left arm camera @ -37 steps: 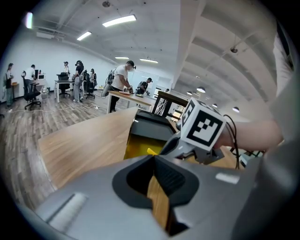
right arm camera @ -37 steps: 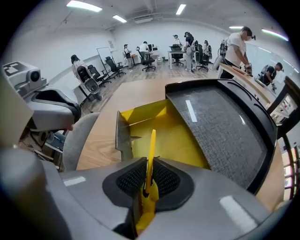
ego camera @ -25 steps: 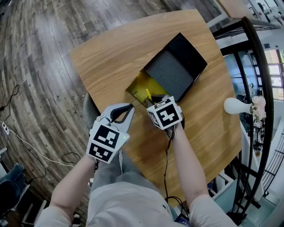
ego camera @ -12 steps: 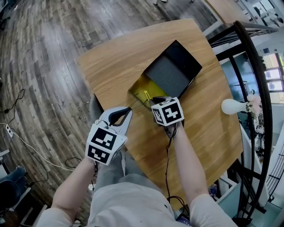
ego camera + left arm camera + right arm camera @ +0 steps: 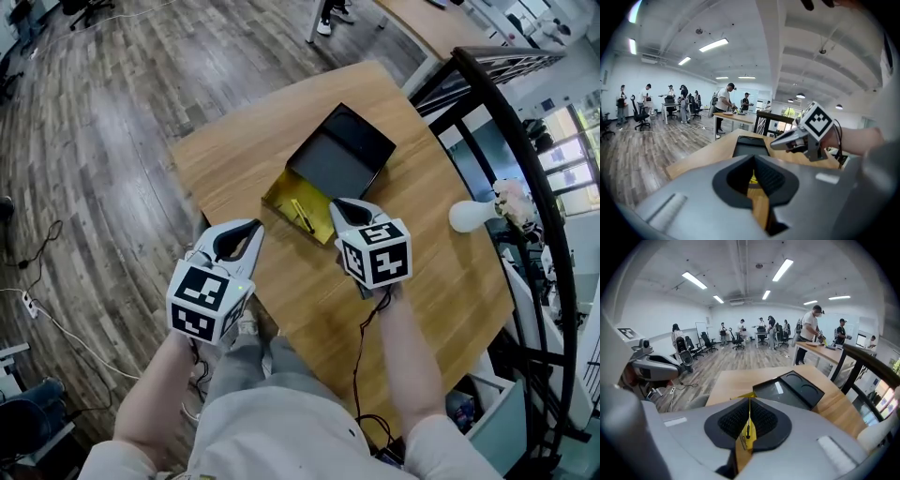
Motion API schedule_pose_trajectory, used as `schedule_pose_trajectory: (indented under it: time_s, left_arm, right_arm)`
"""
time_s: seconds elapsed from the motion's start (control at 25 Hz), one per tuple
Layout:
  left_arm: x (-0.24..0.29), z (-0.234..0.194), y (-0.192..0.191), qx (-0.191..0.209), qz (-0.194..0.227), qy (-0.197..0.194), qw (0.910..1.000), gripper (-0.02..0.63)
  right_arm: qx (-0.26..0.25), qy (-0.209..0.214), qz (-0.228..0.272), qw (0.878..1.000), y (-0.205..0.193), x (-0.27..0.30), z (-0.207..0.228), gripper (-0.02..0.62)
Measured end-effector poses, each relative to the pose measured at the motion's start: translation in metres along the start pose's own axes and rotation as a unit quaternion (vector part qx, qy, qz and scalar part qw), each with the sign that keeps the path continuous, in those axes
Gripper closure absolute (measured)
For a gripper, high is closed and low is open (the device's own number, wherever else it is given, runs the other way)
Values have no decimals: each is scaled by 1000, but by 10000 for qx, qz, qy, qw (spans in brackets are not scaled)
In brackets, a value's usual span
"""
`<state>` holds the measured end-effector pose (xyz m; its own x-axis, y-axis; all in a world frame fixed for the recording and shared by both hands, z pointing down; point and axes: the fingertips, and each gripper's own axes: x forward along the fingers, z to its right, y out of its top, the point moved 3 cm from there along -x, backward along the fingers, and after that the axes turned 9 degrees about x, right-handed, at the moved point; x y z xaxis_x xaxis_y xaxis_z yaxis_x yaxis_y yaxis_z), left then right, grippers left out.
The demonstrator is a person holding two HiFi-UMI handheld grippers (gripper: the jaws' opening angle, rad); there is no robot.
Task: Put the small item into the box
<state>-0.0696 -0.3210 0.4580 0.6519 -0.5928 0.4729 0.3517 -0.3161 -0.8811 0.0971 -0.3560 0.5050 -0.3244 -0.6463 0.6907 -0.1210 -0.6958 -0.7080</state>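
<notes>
Presently your right gripper (image 5: 339,207) has its jaws together on nothing, tip just beside the near right corner of the yellow box (image 5: 277,198). The small yellow item (image 5: 302,216) lies inside that box. The black lid (image 5: 339,155) lies open behind it, about mid-table (image 5: 225,150). Your left gripper (image 5: 253,227), likewise closed and empty, hangs at the table's near edge. Judgement: placing appears done. Any next move calls for drawing clear without knocking the box.
</notes>
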Motion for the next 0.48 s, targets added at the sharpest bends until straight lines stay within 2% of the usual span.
schedule_pose_trajectory:
  time_s: [0.24, 0.4, 0.48]
  left_arm:
    - [-45, 19, 49, 230, 482, 99, 9985, 603]
    - [-71, 27, 81, 413, 850, 240, 9952, 603]
    - [-86, 30, 94, 489, 1022, 314, 9931, 603]
  right_arm:
    - [-5, -86, 943, 9955, 38, -87, -15, 595]
    - [36, -54, 1558, 9878, 53, -142, -29, 595]
    - [53, 105, 1899, 9817, 61, -165, -40, 595]
